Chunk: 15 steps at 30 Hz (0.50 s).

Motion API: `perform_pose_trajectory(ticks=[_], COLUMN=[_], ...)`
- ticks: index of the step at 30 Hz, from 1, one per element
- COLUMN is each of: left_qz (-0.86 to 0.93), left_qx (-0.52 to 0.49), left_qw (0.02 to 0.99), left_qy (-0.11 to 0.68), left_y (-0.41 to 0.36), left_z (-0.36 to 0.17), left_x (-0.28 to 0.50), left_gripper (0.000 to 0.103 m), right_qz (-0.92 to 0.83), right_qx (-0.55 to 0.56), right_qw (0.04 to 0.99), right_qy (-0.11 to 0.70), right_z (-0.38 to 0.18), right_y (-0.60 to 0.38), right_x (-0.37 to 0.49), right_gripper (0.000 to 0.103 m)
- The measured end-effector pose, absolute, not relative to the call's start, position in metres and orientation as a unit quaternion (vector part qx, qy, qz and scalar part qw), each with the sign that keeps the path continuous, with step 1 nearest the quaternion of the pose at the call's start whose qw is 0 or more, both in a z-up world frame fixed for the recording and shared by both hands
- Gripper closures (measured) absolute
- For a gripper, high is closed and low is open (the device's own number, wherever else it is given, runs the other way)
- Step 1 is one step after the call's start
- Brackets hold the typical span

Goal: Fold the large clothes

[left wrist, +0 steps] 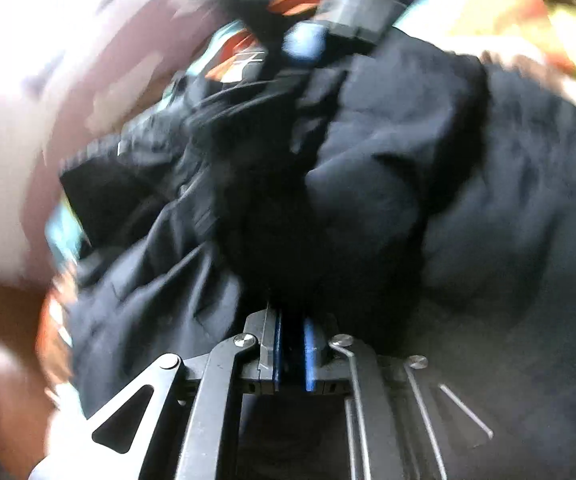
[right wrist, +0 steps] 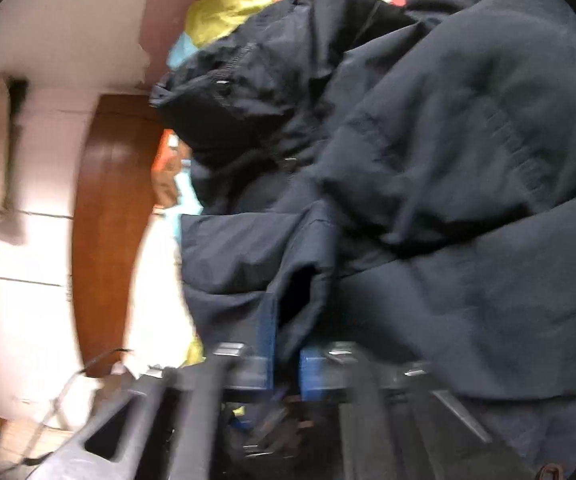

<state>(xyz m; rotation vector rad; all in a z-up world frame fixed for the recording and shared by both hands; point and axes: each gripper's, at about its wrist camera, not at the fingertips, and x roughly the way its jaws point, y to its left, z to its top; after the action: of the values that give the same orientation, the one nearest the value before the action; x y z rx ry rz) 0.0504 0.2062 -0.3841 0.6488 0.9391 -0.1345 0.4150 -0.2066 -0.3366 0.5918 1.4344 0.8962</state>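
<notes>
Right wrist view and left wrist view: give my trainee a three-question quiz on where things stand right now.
1. True or false: the right tool is shut on a fold of the dark navy padded jacket.
2. What does the left tool pinch? A) jacket fabric B) a pillow C) nothing
3. What lies under the jacket?

Key:
1. True.
2. A.
3. A colourful patterned bedsheet with yellow, blue and orange patches.

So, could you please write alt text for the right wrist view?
The right gripper is shut on a fold of a dark jacket heaped on a colourful sheet. A wooden board and pale wall sit left.
</notes>
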Motion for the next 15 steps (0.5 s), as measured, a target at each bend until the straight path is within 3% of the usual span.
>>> perform_pose_trajectory(ticks=[7,15], left_qz=[-0.089,-0.076], left_qx=[0.137,0.01], left_qw=[0.867,0.88], left_qy=[0.471,0.469], left_y=[0.25,0.259], left_z=[-0.342,-0.302], left_x=[0.053,0.052], left_gripper=[0.092,0.092], right_qz=[0.379,0.394], right_qx=[0.138,0.133], right_qw=[0.702,0.726], right_qy=[0.587,0.547], right_z=[-0.323,-0.294], right_y=[-0.217,-0.246], right_x=[0.413,0.419], right_gripper=[0.098,0.098])
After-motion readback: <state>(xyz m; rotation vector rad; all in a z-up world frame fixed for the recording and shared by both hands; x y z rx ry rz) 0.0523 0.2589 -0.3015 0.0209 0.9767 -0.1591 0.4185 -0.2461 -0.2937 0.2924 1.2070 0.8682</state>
